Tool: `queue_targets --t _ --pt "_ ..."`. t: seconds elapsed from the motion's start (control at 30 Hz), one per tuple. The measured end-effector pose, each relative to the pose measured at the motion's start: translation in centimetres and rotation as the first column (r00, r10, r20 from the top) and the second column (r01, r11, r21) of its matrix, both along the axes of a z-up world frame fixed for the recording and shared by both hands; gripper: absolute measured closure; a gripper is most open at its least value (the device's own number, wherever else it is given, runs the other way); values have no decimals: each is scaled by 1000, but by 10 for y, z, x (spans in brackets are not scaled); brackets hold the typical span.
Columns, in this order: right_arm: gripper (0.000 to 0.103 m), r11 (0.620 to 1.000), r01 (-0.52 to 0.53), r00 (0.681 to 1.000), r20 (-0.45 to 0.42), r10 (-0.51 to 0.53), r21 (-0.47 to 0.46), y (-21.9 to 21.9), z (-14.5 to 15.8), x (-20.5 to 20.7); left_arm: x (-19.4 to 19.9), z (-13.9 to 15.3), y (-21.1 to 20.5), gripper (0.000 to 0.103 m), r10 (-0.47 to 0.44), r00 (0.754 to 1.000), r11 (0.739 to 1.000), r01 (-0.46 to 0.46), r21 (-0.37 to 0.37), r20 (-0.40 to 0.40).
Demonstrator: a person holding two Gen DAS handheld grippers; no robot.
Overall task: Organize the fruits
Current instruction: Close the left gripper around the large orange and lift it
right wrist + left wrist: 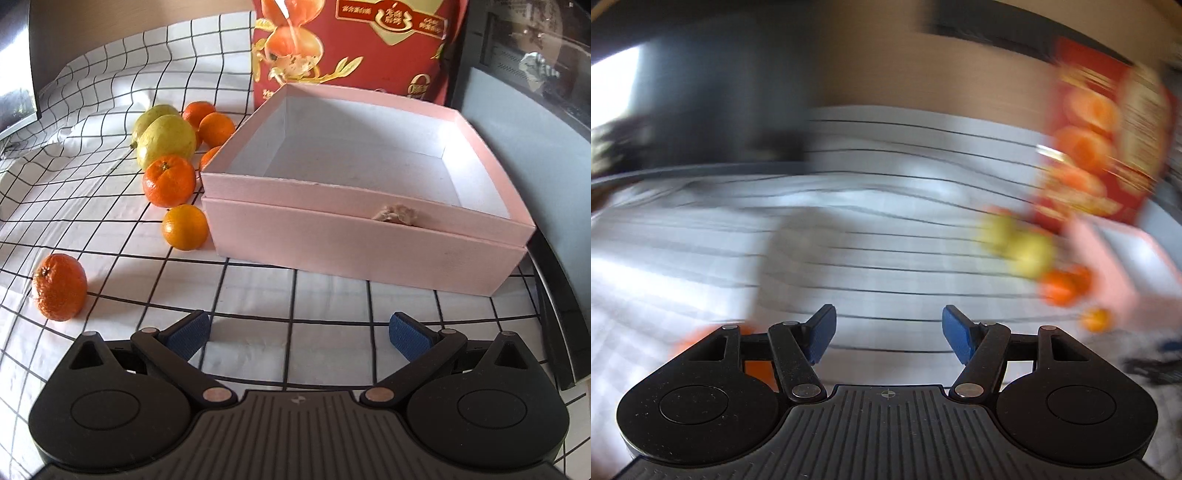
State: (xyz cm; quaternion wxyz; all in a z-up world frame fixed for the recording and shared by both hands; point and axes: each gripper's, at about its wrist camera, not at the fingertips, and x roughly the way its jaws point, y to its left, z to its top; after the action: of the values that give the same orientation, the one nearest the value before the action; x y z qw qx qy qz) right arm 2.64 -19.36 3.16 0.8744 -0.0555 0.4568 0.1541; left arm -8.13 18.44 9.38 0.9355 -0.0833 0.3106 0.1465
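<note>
- Clearly, the fruits are all sitting loose on the checked cloth [110, 229] at the left of the right wrist view, and the pink box [364, 236] at centre is standing bare inside.
- Two yellow-green fruits [166, 142] are lying at upper left with several small oranges touching or just behind them; one orange [169, 181] is resting just below them, another orange [184, 227] is sitting just beside the box's front left corner, and a lone orange [59, 286] is lying well apart at lower left.
- Judging by looks, the oranges are handling as light, round, slightly yielding things that are liable to roll, so gripping across the widest middle seems safest; the bigger fruits are probably calling for a wider, gentler hold.
- The right gripper [299, 334] is hanging with its jaws spread wide over bare cloth, gripping nothing.
- The left gripper [888, 332] is showing nothing between its parted blue pads [823, 334], and its view is badly smeared.
</note>
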Motion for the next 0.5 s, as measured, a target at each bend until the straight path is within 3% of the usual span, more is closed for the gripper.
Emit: queue_targets --t 0.1,0.23,0.33,0.4,0.5 --pt "6 998 -50 998 33 50 22 17 13 -6 -29 6 65 34 158 987 981 -156 -112 11" --pt "6 993 -118 983 143 116 10 48 32 -17 -45 -11 120 34 263 964 921 -265 -287 -45" --pt "6 983 -181 972 157 176 15 68 40 -20 -45 -30 132 33 269 961 887 -273 -373 -64" --pt "6 976 -218 963 165 214 6 77 43 -23 -47 -37 132 34 264 964 870 -249 -426 -24" --pt "6 968 -250 948 194 251 -30 88 46 -30 -44 -40 126 34 221 975 866 -199 -458 -6"
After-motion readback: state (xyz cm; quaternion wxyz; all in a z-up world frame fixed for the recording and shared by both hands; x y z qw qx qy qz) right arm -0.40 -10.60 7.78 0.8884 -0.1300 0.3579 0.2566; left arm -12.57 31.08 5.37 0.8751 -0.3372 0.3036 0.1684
